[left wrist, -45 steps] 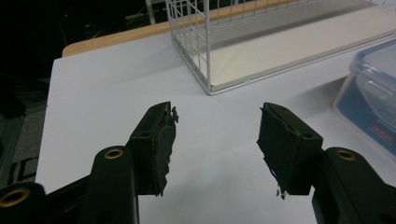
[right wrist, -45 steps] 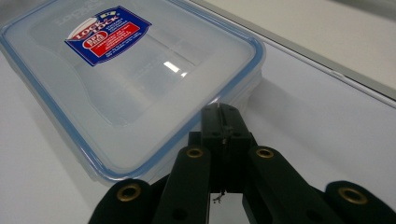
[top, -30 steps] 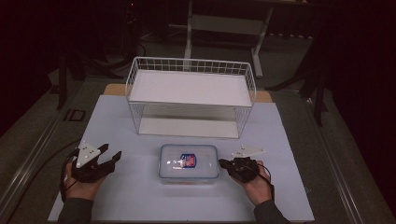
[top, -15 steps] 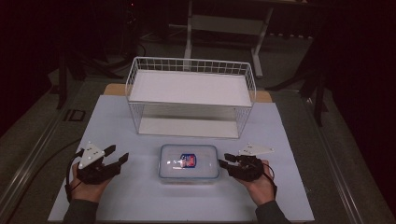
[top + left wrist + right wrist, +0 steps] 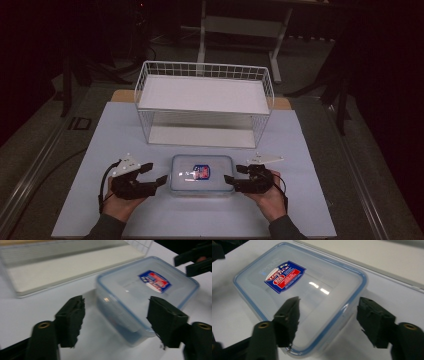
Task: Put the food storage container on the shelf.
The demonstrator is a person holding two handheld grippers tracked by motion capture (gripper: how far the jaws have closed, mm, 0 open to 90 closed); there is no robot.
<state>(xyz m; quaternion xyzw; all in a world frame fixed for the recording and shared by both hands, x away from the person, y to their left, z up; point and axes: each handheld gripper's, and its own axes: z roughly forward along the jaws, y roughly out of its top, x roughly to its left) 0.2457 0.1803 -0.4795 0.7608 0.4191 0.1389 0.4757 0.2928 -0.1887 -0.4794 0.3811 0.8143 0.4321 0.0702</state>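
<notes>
A clear plastic box (image 5: 202, 175) with a blue-rimmed lid and a red-and-blue label lies at the front middle of the white table. My left gripper (image 5: 157, 172) sits just left of it. In the left gripper view the open jaws (image 5: 117, 322) flank the box's (image 5: 140, 295) near corner without touching it, and they have just been opening. My right gripper (image 5: 232, 173) rests at the box's right end. In the right gripper view its jaws (image 5: 330, 321) straddle the box's (image 5: 312, 297) rim, pads off it, and have just been opening too.
A white wire basket (image 5: 202, 65) with a flat white shelf stands behind the box, across the table's far half. The white table top (image 5: 100, 135) ends in dark floor on both sides. Table legs and cables lie beyond.
The left hand has slid right, up to the box's left end. The right gripper's jaws have spread from nearly together to wide apart; that hand has stayed in place.
</notes>
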